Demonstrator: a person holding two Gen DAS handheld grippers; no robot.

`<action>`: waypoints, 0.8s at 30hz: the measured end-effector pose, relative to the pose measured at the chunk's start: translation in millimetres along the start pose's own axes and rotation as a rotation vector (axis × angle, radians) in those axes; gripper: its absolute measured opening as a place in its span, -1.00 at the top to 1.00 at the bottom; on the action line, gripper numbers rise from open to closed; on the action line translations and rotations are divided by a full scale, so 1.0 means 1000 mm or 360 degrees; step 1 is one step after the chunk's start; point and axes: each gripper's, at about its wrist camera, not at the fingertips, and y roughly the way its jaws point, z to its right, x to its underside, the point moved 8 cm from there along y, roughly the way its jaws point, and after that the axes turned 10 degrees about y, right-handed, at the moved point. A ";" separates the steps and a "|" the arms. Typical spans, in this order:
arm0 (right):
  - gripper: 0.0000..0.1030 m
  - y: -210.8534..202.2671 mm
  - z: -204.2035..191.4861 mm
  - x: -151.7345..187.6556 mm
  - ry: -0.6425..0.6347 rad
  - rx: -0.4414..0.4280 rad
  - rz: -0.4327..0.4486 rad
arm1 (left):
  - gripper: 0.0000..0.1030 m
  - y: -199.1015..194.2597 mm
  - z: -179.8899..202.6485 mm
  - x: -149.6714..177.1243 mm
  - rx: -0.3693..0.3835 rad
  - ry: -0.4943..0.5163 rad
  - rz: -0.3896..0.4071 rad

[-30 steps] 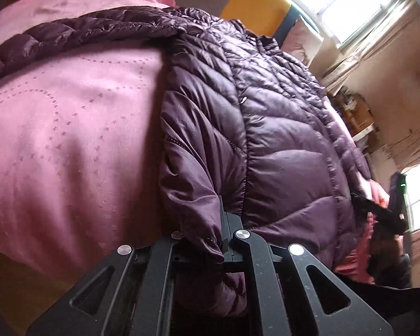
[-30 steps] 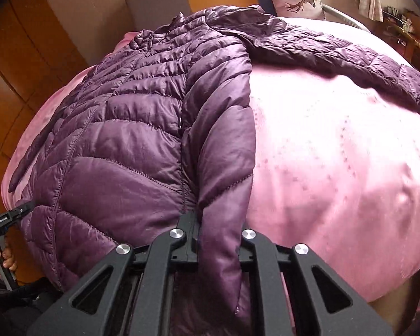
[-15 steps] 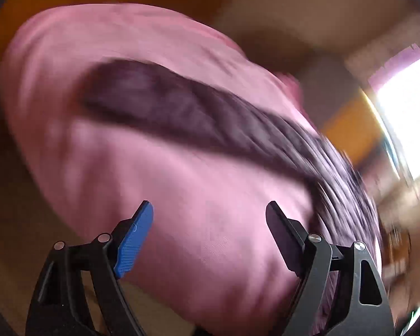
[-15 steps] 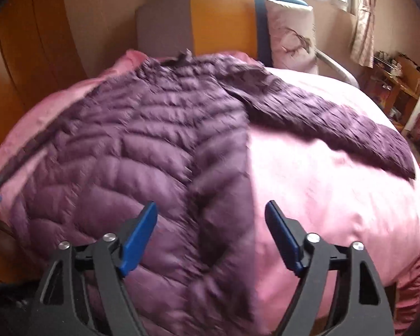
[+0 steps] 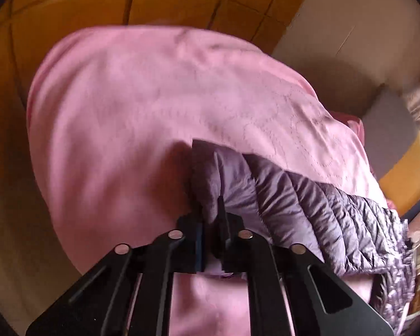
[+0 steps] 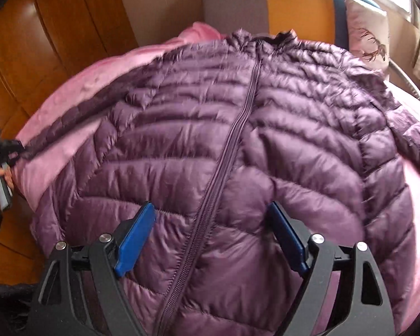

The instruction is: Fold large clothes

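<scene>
A pink quilted bedspread [image 6: 78,84] carries the purple quilted puffer jacket [image 6: 238,145], zipped, front up, no readable label. My left gripper [image 5: 211,218] has just clamped its sleeve cuff [image 5: 210,173]; my right gripper [image 6: 210,232] hovers spread wide above the hem.

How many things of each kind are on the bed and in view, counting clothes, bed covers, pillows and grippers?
Clothes: 1, the purple quilted puffer jacket
Bed covers: 1, the pink stitched bedspread
Pillows: 1, the pale pillow with a deer print
Grippers: 2, the left gripper, shut on the jacket's sleeve cuff, and the right gripper, open
Total: 5
</scene>
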 end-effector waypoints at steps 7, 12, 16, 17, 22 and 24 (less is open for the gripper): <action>-0.62 0.013 0.009 0.021 -0.0053 0.0024 -0.0022 | 0.89 0.017 -0.018 0.007 -0.0213 0.0051 -0.0040; -0.64 0.005 0.014 0.015 -0.0032 -0.0010 -0.0058 | -0.51 -0.016 -0.002 0.000 -0.0198 -0.0009 0.0083; -0.64 -0.029 0.045 -0.007 0.0111 0.0001 0.0063 | -0.55 -0.054 0.045 -0.003 -0.0037 0.0101 0.0242; -0.64 -0.038 0.058 -0.013 0.0156 0.0034 0.0111 | -0.55 -0.061 0.065 0.002 0.0071 0.0147 0.0243; -0.65 -0.077 0.163 -0.020 0.0498 0.0317 0.0274 | -0.55 -0.084 0.173 0.045 0.0548 0.0459 0.0184; -0.54 -0.077 0.192 -0.009 0.0589 0.0362 0.0216 | -0.55 -0.092 0.220 0.074 0.0723 0.0590 0.0117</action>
